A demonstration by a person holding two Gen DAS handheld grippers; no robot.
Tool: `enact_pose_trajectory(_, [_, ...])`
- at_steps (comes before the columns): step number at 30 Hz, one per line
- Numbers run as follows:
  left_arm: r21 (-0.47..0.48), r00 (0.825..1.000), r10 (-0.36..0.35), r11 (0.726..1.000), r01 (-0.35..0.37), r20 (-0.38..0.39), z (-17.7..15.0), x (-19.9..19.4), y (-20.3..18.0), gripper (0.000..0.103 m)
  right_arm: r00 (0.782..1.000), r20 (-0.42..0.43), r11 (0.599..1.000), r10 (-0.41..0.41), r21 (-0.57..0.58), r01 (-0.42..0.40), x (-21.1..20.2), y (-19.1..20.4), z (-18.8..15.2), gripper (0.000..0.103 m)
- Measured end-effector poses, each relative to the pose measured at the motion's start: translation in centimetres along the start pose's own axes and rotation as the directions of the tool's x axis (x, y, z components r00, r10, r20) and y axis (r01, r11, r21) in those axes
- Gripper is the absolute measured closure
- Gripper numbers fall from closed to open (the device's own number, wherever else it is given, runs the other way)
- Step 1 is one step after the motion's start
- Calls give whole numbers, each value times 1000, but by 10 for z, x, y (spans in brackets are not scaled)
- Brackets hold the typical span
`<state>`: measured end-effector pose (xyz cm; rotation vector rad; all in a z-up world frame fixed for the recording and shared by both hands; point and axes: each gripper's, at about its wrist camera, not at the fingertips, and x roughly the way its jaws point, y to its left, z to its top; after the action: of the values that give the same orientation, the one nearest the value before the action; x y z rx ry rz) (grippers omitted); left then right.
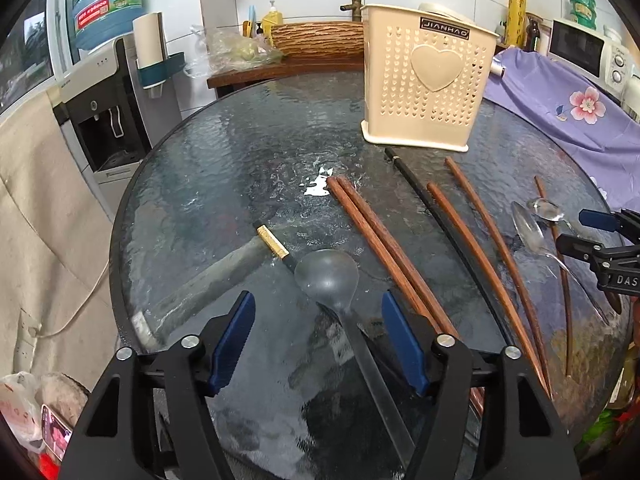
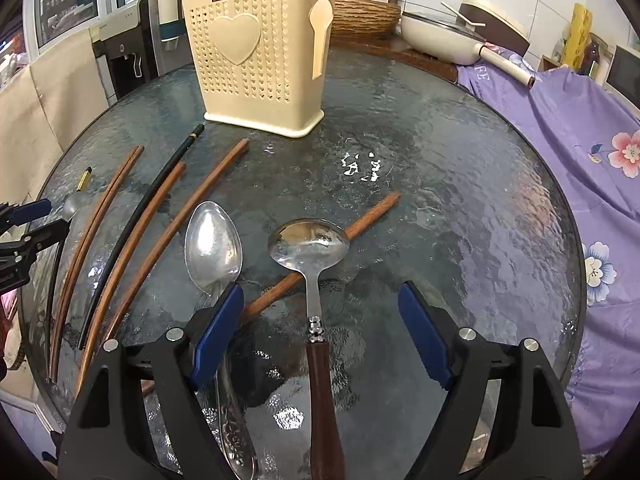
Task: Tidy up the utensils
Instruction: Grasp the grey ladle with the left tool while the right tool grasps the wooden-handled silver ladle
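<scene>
A cream perforated utensil holder (image 1: 426, 80) (image 2: 260, 52) stands upright at the back of the round glass table (image 1: 224, 152). Several brown chopsticks (image 1: 384, 240) (image 2: 160, 232) and a black one (image 1: 440, 216) lie in front of it. My left gripper (image 1: 318, 312) is open, low over a grey spoon (image 1: 328, 274) whose handle runs between the fingers. My right gripper (image 2: 322, 302) is open around a round steel spoon with a wooden handle (image 2: 308, 242). An oval steel spoon (image 2: 212, 244) lies beside its left finger.
A black chopstick with a gold band (image 1: 274, 244) lies under the grey spoon. A purple flowered cloth (image 2: 560, 128) covers the right side. A water dispenser (image 1: 108, 92) stands left, a wooden counter with a basket (image 1: 320, 38) behind the table.
</scene>
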<state>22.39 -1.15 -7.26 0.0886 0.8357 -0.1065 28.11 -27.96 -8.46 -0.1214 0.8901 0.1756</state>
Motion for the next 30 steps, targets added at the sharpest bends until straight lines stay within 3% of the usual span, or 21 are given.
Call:
enact_pose_trajectory(15, [-5, 999, 5, 1000, -5, -32, 10, 16, -4, 55, 998, -34, 997, 54, 61, -52, 11, -8, 8, 37])
enact_pose_trajectory(21, [30, 999, 20, 999, -19, -32, 17, 21, -13, 66, 1000, -23, 1000, 6, 17, -6, 11, 0, 16, 38])
enact_pose_trajectory(30, [69, 999, 20, 997, -17, -43, 28, 28, -21, 68, 995, -94, 998, 40, 50, -35, 23, 0, 28, 55])
